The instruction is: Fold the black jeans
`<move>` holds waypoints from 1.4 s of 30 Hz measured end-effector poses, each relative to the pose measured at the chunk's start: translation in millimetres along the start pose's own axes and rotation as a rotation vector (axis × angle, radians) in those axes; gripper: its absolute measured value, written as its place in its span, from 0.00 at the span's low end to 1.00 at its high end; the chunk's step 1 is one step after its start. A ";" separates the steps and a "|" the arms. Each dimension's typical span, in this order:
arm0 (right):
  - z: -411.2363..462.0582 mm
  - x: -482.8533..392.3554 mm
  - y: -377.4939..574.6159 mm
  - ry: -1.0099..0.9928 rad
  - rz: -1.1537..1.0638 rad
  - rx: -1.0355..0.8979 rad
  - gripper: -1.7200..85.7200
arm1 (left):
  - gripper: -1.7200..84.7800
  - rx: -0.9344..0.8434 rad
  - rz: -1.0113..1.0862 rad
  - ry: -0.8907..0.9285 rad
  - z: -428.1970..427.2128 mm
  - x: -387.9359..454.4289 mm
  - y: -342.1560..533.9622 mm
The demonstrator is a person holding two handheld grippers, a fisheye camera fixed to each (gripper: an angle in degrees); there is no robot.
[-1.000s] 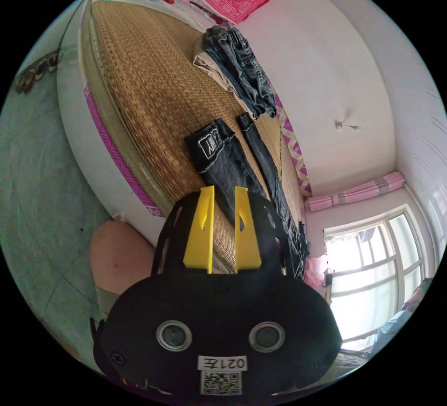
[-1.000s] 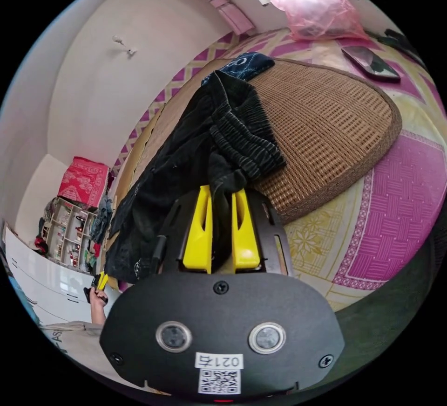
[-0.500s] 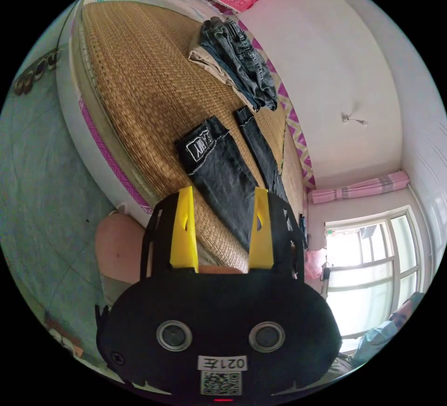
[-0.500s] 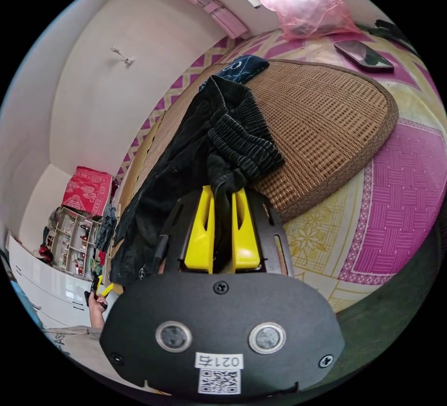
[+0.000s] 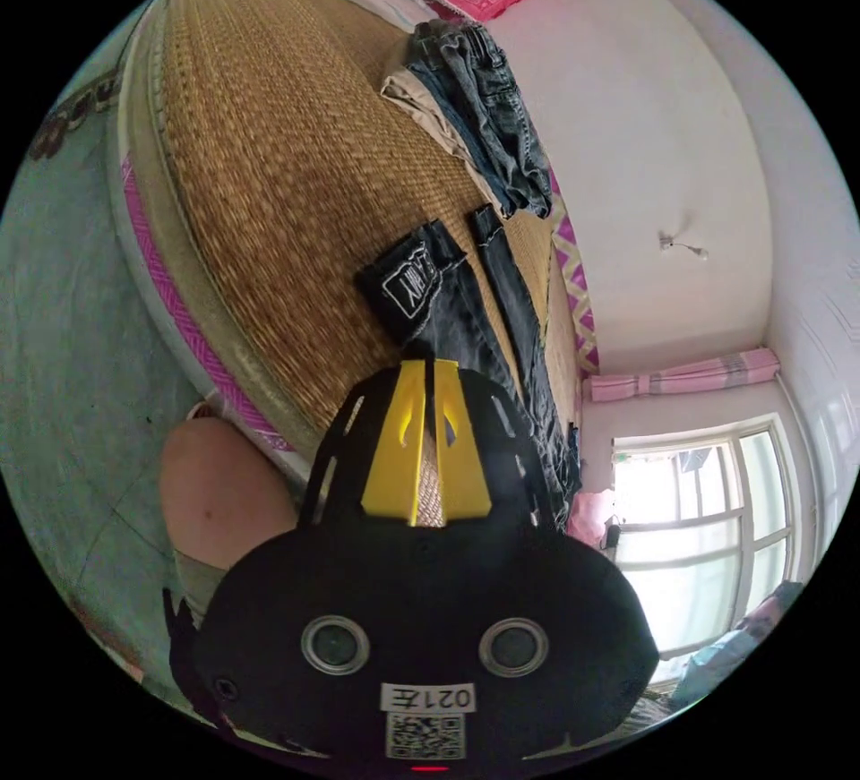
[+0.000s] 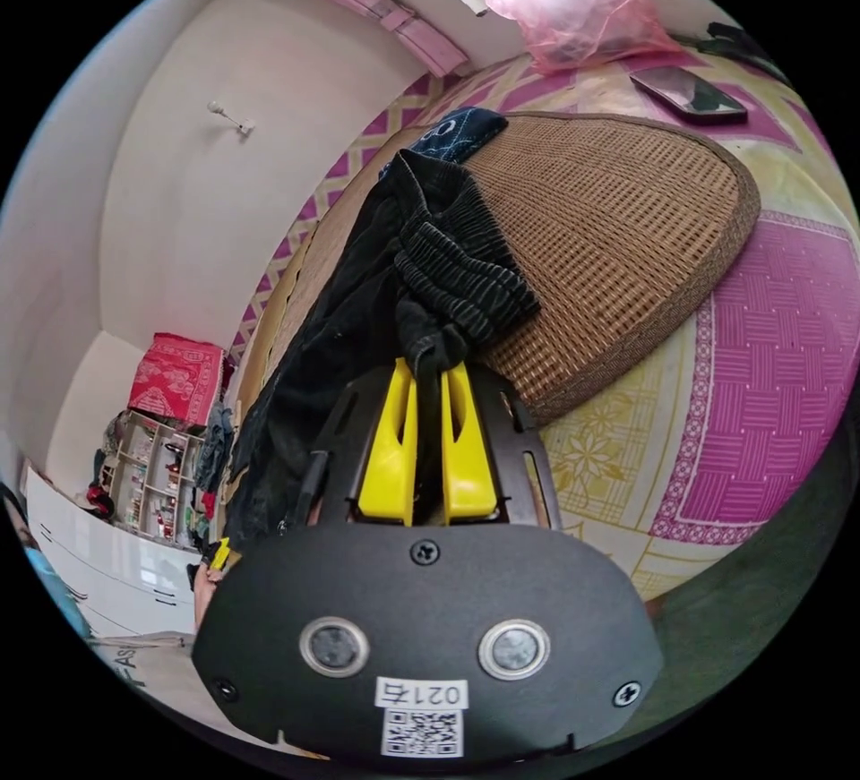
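The black jeans [image 5: 502,314] lie lengthwise on the woven mat [image 5: 269,144], legs apart, one hem bearing a white-lettered patch [image 5: 409,283]. My left gripper [image 5: 428,364] has its yellow jaws closed on the near edge of that leg. In the right gripper view the jeans [image 6: 358,323] bunch up toward the camera. My right gripper [image 6: 428,365] is shut on a fold of the ribbed waistband [image 6: 457,270]. The left gripper [image 6: 218,552] shows small at the far end of the jeans, held by a hand.
A pile of blue jeans and beige trousers [image 5: 475,108] lies farther along the mat by the wall. A phone [image 6: 688,95], a pink plastic bag [image 6: 591,10] and a dark blue cloth [image 6: 452,131] sit near the waist end. A person's knee [image 5: 224,493] is at the bed's edge.
The left gripper's jaws opened wide half a second ago and have now closed on the leg's edge. The right gripper keeps its hold on the waistband; its view shifted slightly.
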State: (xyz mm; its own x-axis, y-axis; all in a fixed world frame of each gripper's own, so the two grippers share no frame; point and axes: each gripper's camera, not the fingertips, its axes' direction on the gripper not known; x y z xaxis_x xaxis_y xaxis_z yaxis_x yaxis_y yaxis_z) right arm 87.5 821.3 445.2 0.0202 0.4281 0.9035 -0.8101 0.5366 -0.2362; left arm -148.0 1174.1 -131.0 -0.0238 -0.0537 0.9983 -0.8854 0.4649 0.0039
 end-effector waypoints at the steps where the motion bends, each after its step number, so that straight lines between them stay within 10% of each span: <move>1: -2.1 10.9 -3.4 -0.052 0.019 -0.003 0.04 | 0.01 0.001 0.006 0.015 1.0 -2.6 1.5; 13: 33.6 25.3 -123.7 -0.367 0.123 -0.182 0.02 | 0.01 -0.163 0.362 -0.094 60.9 152.8 -65.7; 27: 274.6 13.0 -311.4 -0.025 0.076 -0.277 0.03 | 0.01 -0.372 0.218 -0.355 476.4 176.4 -268.0; 42: 214.1 -5.6 -260.4 -0.158 -0.083 -0.032 0.10 | 0.01 -0.149 0.582 -0.141 412.6 187.6 -168.3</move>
State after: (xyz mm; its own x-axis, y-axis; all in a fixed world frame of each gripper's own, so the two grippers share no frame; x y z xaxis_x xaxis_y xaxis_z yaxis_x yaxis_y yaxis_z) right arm 172.9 523.4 578.3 -0.0082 0.2629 0.9648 -0.7902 0.5896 -0.1673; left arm -195.0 721.2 31.4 -0.5539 0.1346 0.8216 -0.6344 0.5709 -0.5212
